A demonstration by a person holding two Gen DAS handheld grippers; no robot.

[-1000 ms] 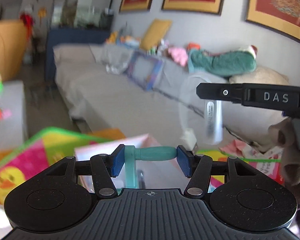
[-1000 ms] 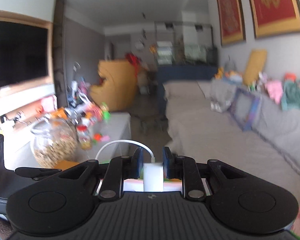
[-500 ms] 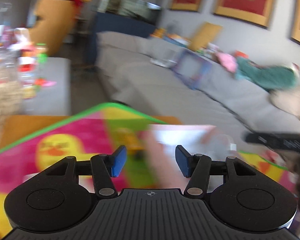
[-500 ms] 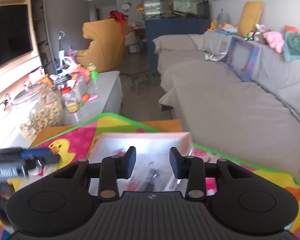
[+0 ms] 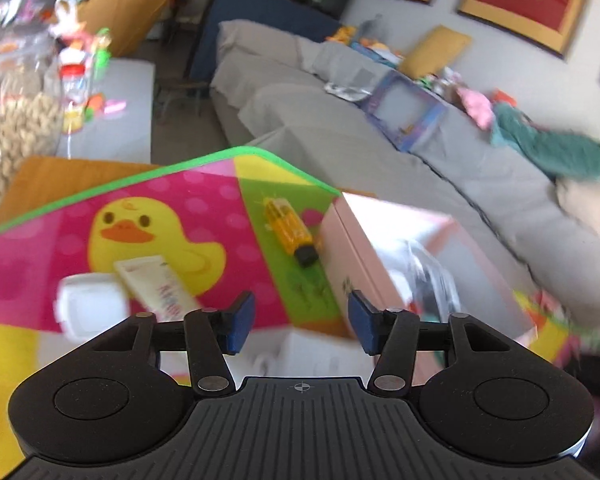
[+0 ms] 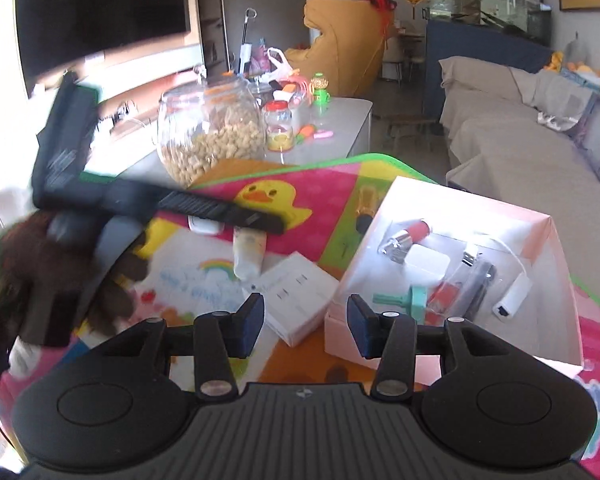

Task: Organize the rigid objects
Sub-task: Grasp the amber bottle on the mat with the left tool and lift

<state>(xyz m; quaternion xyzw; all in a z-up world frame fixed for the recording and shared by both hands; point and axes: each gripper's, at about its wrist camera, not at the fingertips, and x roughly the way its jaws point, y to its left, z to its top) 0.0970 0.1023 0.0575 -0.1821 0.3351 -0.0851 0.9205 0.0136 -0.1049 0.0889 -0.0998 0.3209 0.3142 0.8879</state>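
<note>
Right hand-held gripper (image 6: 306, 326): released, jaws just opening further, nothing between the pads; poised at the near left corner of the pink box (image 6: 540, 344).
Left hand-held gripper (image 5: 296, 328): released and empty, jaws just closing somewhat; poised off the left wall of the pink box, above the play mat (image 5: 220, 216).

Pink box, lid off, resting on the play mat. Contents, near to far:
- teal-handled tool (image 6: 404, 300), near left corner;
- white adapter with cable (image 6: 512, 296), near right side;
- clear packet of red and dark items (image 6: 466, 284), centre;
- white square block (image 6: 428, 262), behind the packet;
- red and silver cylinder (image 6: 406, 236), far left corner.

Outside the pink box, all to its left:
- white carton (image 6: 296, 296), just beside the near left corner;
- cream tube (image 6: 248, 254), further left;
- small white case (image 5: 88, 308), left of the tube;
- orange lighter-like item (image 5: 290, 230), close to the far left wall.

Beyond the pink box, far left: glass jar (image 6: 210, 128) filled with pale nuts or pellets, standing on the desk (image 6: 340, 116); small red-lidded jar (image 6: 280, 124) just right of the glass jar.
</note>
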